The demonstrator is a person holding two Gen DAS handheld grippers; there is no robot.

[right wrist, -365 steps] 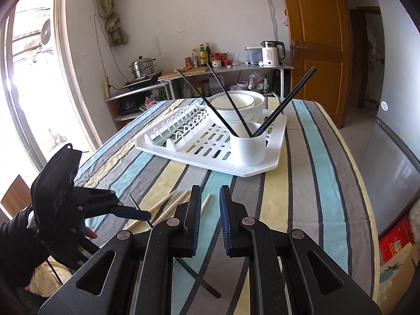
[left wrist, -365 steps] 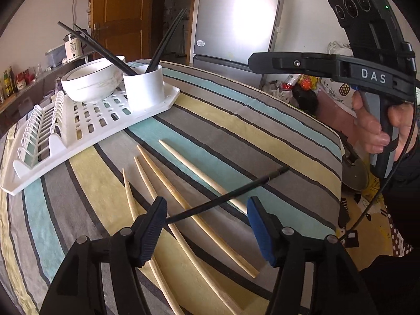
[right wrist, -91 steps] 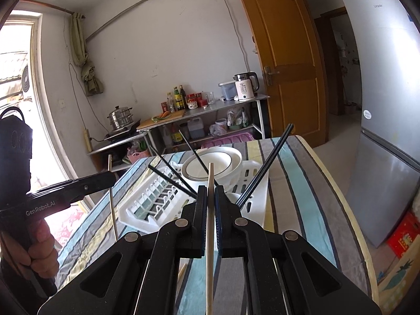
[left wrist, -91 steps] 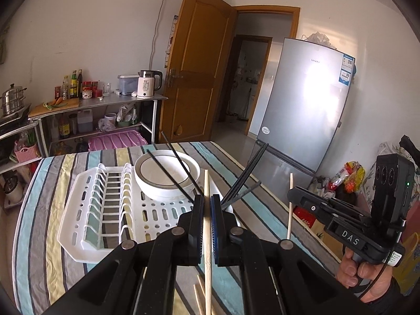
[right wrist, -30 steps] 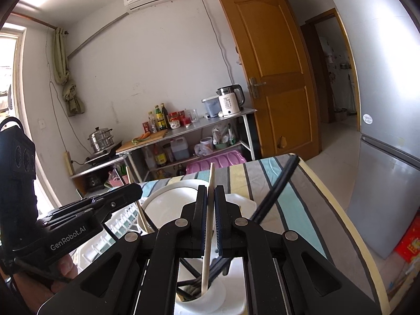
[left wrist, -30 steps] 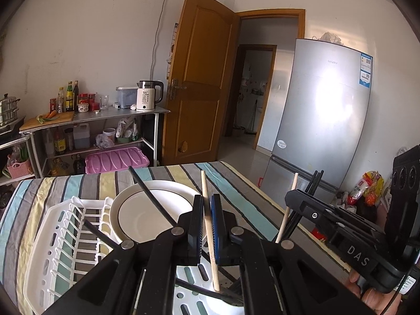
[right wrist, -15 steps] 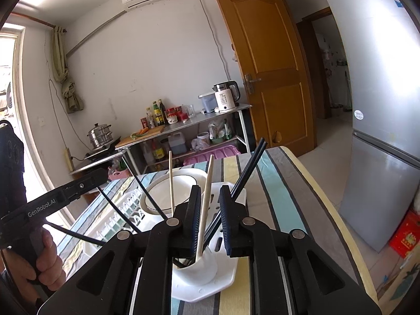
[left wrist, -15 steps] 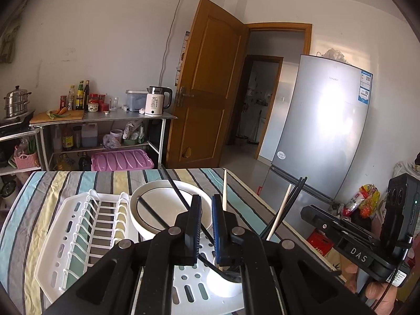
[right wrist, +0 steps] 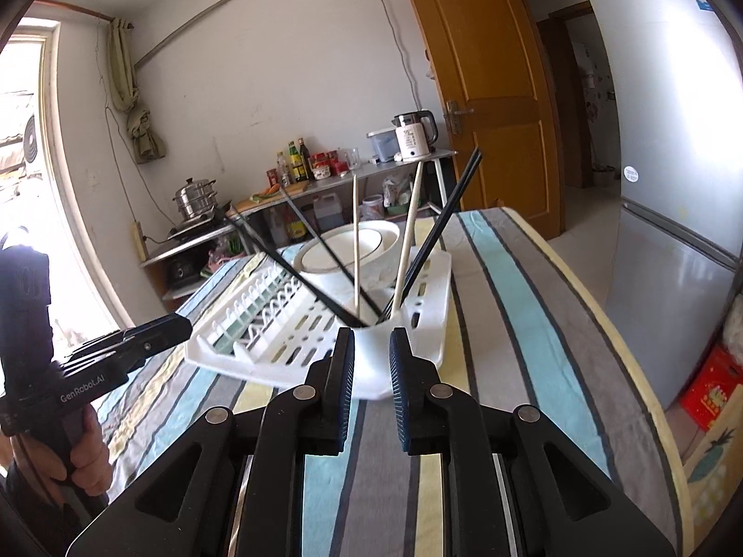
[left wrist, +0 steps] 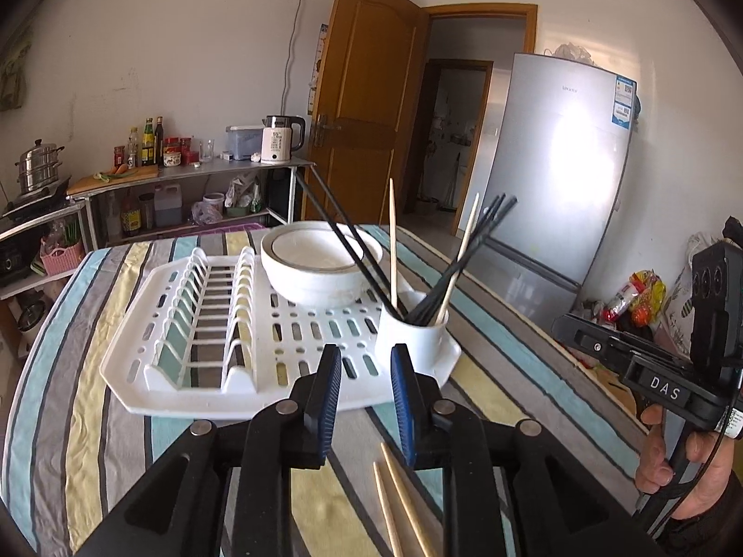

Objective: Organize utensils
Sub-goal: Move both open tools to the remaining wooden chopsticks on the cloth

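A white cup stands at the near right corner of the white drying rack. It holds several black chopsticks and two wooden chopsticks. My left gripper hovers just short of the rack, its jaws opening with nothing between them. Two more wooden chopsticks lie on the cloth under it. In the right wrist view, my right gripper sits slightly open and empty in front of the cup, where the wooden chopsticks lean.
A white bowl sits on the rack behind the cup, with black chopsticks across it. The striped table ends at the right near a silver fridge. The other gripper shows in each view: right gripper, left gripper.
Both grippers let go of their wooden chopsticks, which now stand in the cup. Both have pulled back from the rack, and their jaws have parted.
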